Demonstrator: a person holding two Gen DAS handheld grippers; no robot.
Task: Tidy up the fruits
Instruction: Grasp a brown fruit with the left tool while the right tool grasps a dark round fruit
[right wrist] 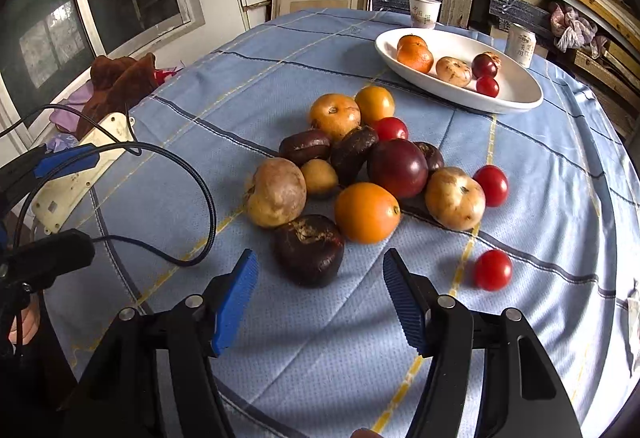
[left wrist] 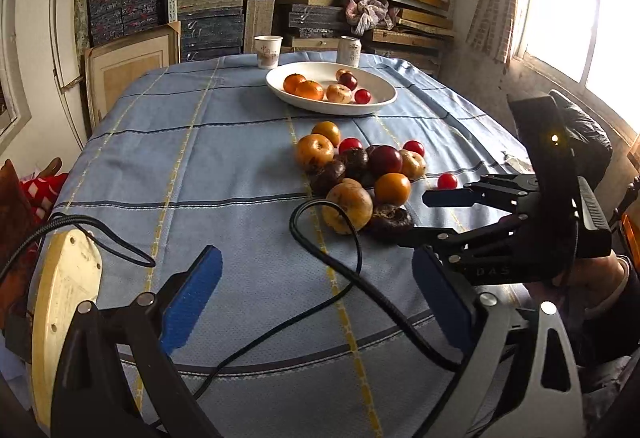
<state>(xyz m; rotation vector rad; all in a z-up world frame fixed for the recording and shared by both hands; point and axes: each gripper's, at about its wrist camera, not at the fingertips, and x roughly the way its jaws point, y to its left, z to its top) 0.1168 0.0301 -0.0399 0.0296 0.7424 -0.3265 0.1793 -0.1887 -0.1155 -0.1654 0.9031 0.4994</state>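
A pile of fruit (right wrist: 360, 173) lies mid-table: orange, tan, dark brown and dark red pieces plus small red tomatoes. A dark brown fruit (right wrist: 309, 249) sits nearest, just beyond my right gripper (right wrist: 320, 262), which is open and empty with its blue pads either side of the gap. One red tomato (right wrist: 493, 270) lies alone to the right. A white oval dish (right wrist: 516, 85) at the back holds several fruits. In the left wrist view my left gripper (left wrist: 316, 266) is open over bare cloth, the pile (left wrist: 360, 173) ahead, and the right gripper (left wrist: 420, 215) reaches in from the right beside it.
A black cable (left wrist: 340, 278) loops across the blue checked tablecloth (left wrist: 200, 157) near the left gripper. A paper cup (left wrist: 268, 51) and a can (left wrist: 349, 51) stand behind the dish. A white power strip (right wrist: 80, 173) lies at the table's left edge. Shelves of boxes fill the back wall.
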